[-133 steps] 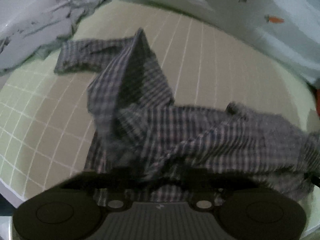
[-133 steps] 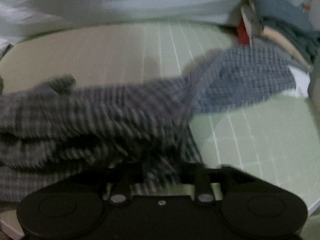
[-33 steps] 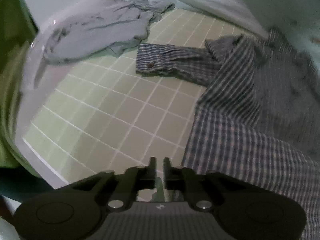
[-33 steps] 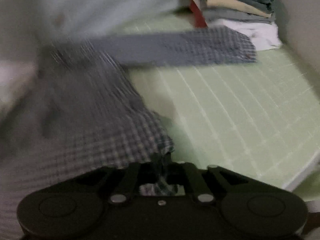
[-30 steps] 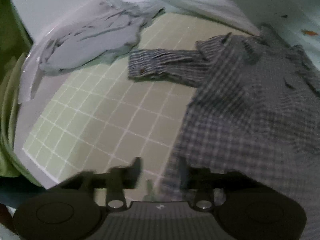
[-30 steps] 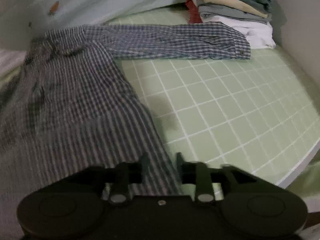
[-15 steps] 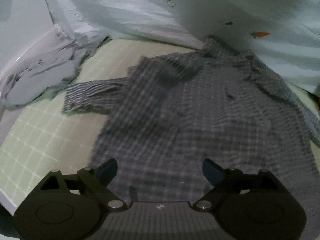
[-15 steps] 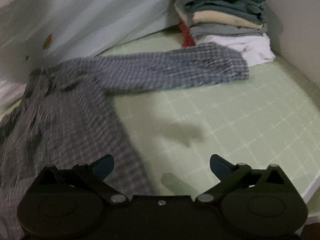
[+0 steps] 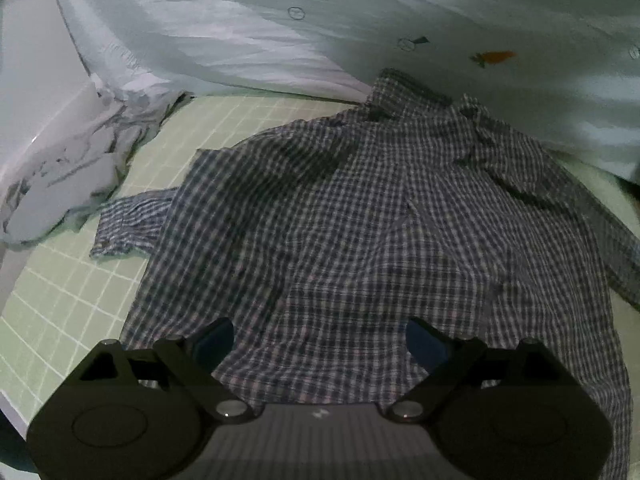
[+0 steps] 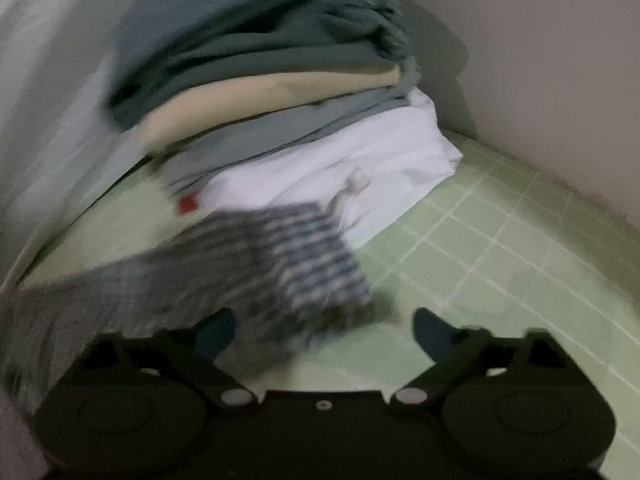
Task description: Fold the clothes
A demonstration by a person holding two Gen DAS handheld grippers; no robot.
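Checked blue-and-white cotton shirt (image 9: 360, 220) lies spread flat on the pale green gridded mat (image 9: 80, 288), straight ahead of the left gripper (image 9: 320, 344), whose jaws stand wide apart above its hem, holding nothing. One sleeve (image 10: 248, 264), blurred, reaches in front of the right gripper (image 10: 324, 336), also spread wide and empty. Beyond that sleeve rises a stack of folded clothes (image 10: 280, 112). A crumpled pale grey garment (image 9: 68, 168) lies far left.
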